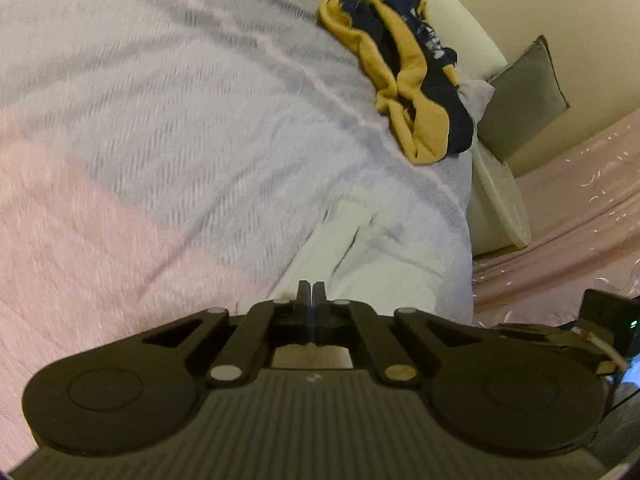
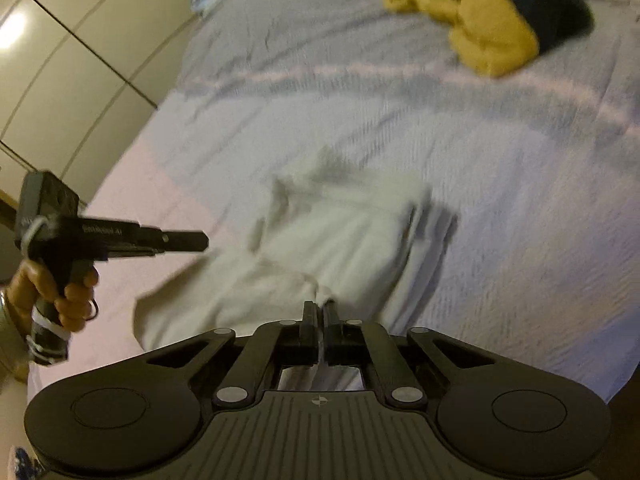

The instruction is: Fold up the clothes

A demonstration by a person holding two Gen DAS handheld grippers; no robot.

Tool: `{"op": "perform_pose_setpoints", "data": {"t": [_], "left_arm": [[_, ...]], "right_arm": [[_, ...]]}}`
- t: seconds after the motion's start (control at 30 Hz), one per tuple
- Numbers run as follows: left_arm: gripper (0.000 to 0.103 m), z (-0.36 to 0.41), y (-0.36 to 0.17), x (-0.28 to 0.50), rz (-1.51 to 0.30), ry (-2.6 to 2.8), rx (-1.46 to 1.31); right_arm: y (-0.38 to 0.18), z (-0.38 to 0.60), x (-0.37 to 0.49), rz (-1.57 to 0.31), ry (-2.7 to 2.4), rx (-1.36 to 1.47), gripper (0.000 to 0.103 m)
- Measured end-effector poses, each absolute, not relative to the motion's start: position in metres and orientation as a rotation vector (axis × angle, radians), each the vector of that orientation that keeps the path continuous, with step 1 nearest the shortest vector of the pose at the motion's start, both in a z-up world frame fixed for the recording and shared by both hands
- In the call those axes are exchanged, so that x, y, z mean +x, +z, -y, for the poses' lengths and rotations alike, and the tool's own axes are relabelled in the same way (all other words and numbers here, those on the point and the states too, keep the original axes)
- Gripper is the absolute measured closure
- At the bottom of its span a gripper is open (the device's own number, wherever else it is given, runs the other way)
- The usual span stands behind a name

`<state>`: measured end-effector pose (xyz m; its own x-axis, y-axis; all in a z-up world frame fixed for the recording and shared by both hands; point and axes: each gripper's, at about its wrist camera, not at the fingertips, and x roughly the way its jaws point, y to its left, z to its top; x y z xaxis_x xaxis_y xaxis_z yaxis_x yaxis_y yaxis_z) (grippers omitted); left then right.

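A white garment [image 2: 328, 236] lies crumpled on the bed near the front edge; it also shows in the left wrist view [image 1: 360, 240]. My right gripper [image 2: 319, 312] is shut on a fold of the white garment, with cloth pinched between the fingers. My left gripper [image 1: 311, 292] is shut with nothing visibly between its fingers; it hovers above the garment's edge. In the right wrist view the left gripper [image 2: 200, 241] is at the left, held by a hand, beside the garment. A crumpled yellow and navy garment [image 1: 412, 76] lies farther back on the bed, also in the right wrist view [image 2: 492, 12].
The bed cover [image 1: 160, 100] is grey-lilac with a pink section [image 1: 60, 240]. A grey cushion [image 1: 520, 100] and a cream headboard [image 1: 496, 200] are at the right. Wardrobe doors [image 2: 72, 60] stand beyond the bed's left side.
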<state>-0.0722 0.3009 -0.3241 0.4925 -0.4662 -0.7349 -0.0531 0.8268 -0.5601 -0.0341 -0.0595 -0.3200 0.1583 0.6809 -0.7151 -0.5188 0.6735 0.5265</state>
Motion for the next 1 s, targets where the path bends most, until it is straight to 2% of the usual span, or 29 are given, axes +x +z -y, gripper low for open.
{"op": "perform_pose_setpoints", "data": {"t": [0.07, 0.1, 0.17, 0.2, 0.23, 0.27, 0.33, 0.37, 0.4, 0.43, 0.5, 0.6, 0.67, 0.9, 0.97, 1.0], "left_arm": [[0.100, -0.304, -0.320, -0.073, -1.042, -0.203, -0.557], [0.080, -0.309, -0.320, -0.075, -1.050, -0.175, -0.574], [0.054, -0.320, -0.328, -0.079, -1.076, -0.133, -0.640], [0.053, -0.324, -0.334, -0.080, -1.089, -0.104, -0.666], [0.053, -0.326, -0.340, -0.080, -1.104, -0.098, -0.697], [0.055, -0.328, -0.345, -0.080, -1.120, -0.092, -0.728], [0.065, -0.325, -0.356, -0.078, -1.133, -0.133, -0.772], [0.086, -0.321, -0.359, -0.077, -1.139, -0.150, -0.776], [0.101, -0.317, -0.361, -0.076, -1.142, -0.168, -0.747], [0.101, -0.312, -0.357, -0.076, -1.128, -0.179, -0.704], [0.101, -0.305, -0.350, -0.078, -1.100, -0.197, -0.643], [0.101, -0.297, -0.331, -0.079, -1.048, -0.228, -0.576], [0.101, -0.295, -0.327, -0.077, -1.047, -0.235, -0.559], [0.101, -0.298, -0.344, -0.072, -1.090, -0.201, -0.588], [0.101, -0.298, -0.346, -0.072, -1.091, -0.198, -0.591], [0.101, -0.298, -0.346, -0.072, -1.092, -0.197, -0.593]], "right_arm": [[-0.316, 0.060, -0.030, -1.137, 0.892, 0.185, 0.103], [-0.316, 0.060, -0.029, -1.153, 0.892, 0.187, 0.102], [-0.321, 0.060, -0.027, -1.190, 0.866, 0.184, 0.090], [-0.324, 0.059, -0.026, -1.199, 0.852, 0.181, 0.077], [-0.326, 0.060, -0.025, -1.198, 0.846, 0.187, 0.066], [-0.330, 0.058, -0.025, -1.202, 0.848, 0.195, 0.065], [-0.338, 0.056, -0.025, -1.211, 0.854, 0.211, 0.066], [-0.340, 0.055, -0.027, -1.208, 0.854, 0.204, 0.066], [-0.341, 0.053, -0.028, -1.203, 0.853, 0.193, 0.080], [-0.340, 0.054, -0.030, -1.193, 0.860, 0.186, 0.095], [-0.331, 0.058, -0.033, -1.167, 0.852, 0.170, 0.099], [-0.314, 0.066, -0.036, -1.117, 0.835, 0.144, 0.099], [-0.319, 0.065, -0.032, -1.150, 0.827, 0.171, 0.099], [-0.337, 0.060, -0.030, -1.204, 0.791, 0.193, 0.097], [-0.342, 0.058, -0.031, -1.209, 0.780, 0.188, 0.095], [-0.341, 0.059, -0.031, -1.207, 0.774, 0.190, 0.090]]}}
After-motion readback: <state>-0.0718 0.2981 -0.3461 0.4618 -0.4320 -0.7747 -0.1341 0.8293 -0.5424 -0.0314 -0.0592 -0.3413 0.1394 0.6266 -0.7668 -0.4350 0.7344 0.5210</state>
